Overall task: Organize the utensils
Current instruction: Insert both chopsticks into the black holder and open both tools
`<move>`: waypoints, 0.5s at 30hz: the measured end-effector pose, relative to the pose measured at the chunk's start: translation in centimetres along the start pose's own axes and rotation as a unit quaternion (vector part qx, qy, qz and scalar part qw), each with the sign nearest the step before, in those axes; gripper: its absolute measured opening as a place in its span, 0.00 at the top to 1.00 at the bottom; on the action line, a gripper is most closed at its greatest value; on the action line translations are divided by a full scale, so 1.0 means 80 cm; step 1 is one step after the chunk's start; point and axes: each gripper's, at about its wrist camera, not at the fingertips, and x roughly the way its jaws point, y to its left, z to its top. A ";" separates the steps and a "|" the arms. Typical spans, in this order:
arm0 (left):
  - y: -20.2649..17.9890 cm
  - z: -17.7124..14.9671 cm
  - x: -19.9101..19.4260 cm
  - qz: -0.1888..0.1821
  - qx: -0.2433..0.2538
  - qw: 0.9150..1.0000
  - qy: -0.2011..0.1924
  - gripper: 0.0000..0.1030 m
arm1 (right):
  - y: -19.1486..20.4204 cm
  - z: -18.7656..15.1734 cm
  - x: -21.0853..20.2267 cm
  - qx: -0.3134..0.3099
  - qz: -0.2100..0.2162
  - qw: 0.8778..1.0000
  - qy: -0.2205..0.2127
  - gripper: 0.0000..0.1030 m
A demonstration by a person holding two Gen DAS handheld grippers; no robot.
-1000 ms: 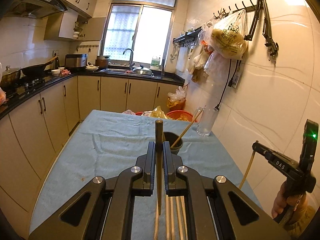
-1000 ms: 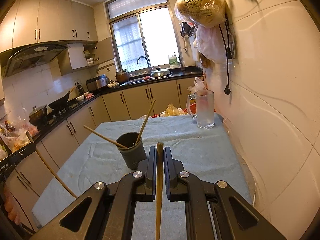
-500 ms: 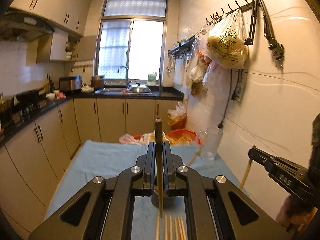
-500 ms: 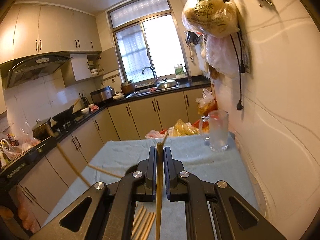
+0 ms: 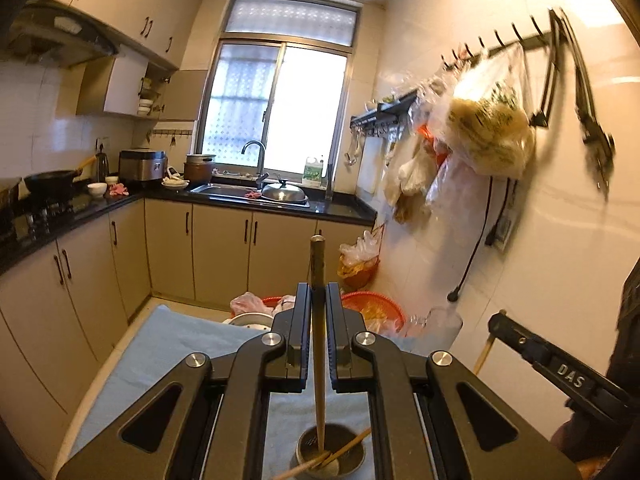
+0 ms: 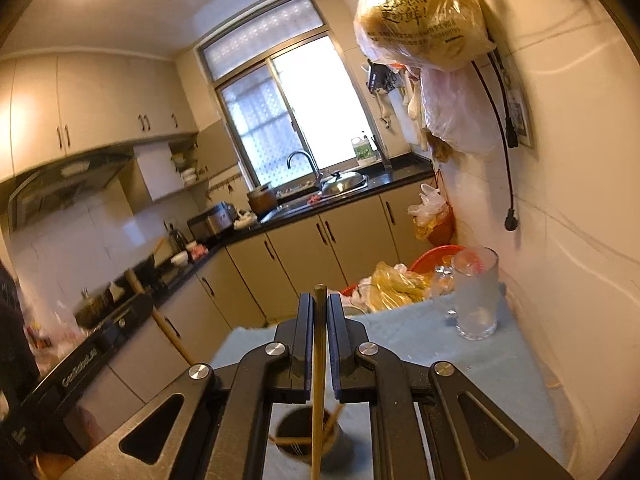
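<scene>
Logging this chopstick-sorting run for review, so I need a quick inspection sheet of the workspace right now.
Surface: table under a blue cloth.
Job's things: dark holder cup with chopsticks already in it.
Clutter: glass mug, red basket, plastic bags beyond the table's far edge.
Grippers: left gripper shut on a chopstick whose lower end is inside the cup; right gripper shut on another chopstick above the cup.
Cables: black cord hanging on the wall.
Surroundings: kitchen sink, window.

tablecloth (image 6: 460,360) pale blue | holder cup (image 5: 348,458) dark grey | chopsticks (image 5: 319,360) tan wood, darker brown at the top | grippers' frames (image 6: 316,360) black, silver bolts | basket (image 5: 376,308) orange-red mesh | cabinets (image 5: 220,256) beige, dark handles | countertop (image 5: 340,208) black | window (image 5: 256,108) white lattice pattern
</scene>
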 end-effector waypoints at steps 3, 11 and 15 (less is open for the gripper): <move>0.004 -0.003 0.017 0.003 -0.006 1.000 0.005 0.94 | -0.006 0.005 0.021 0.019 -0.003 1.000 -0.012 0.93; 0.009 -0.042 0.067 0.013 0.000 0.998 0.063 0.94 | -0.020 -0.017 0.062 0.029 -0.042 0.998 -0.021 0.93; 0.011 -0.054 0.080 0.013 0.003 0.997 0.082 0.94 | -0.027 -0.026 0.072 0.032 -0.043 0.999 -0.006 0.93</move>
